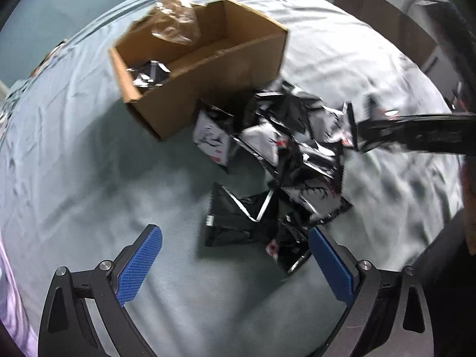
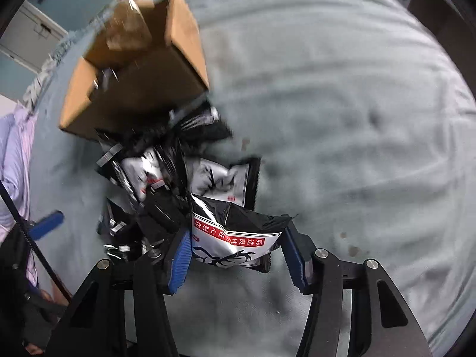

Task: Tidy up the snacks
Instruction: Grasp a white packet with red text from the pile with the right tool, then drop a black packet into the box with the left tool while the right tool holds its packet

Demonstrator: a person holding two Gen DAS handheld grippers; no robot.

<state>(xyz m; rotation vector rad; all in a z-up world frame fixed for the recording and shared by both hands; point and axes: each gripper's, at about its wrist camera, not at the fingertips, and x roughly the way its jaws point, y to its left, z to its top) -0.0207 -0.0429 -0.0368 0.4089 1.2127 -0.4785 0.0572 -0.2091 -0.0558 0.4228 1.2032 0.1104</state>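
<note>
A pile of black-and-white snack packets (image 1: pixel 291 148) lies on the pale blue sheet beside an open cardboard box (image 1: pixel 208 89). The box holds a few packets (image 1: pixel 148 74) and a crumpled clear bag (image 1: pixel 175 20). My left gripper (image 1: pixel 235 235) is open and points down over a black packet (image 1: pixel 238 220) at the pile's near edge. My right gripper (image 2: pixel 238 235) has both blue pads against a crumpled packet with a red band (image 2: pixel 235 238) at the pile's (image 2: pixel 166 184) edge. In the left wrist view the right gripper (image 1: pixel 357 136) reaches in, blurred, from the right.
The sheet (image 1: pixel 89 163) is wrinkled and spreads wide left of the pile and to the right (image 2: pixel 357 148). The box (image 2: pixel 134 95) stands just behind the pile. Wooden furniture (image 1: pixel 372 3) lines the far side. A lilac cloth (image 2: pixel 15 163) lies at the left edge.
</note>
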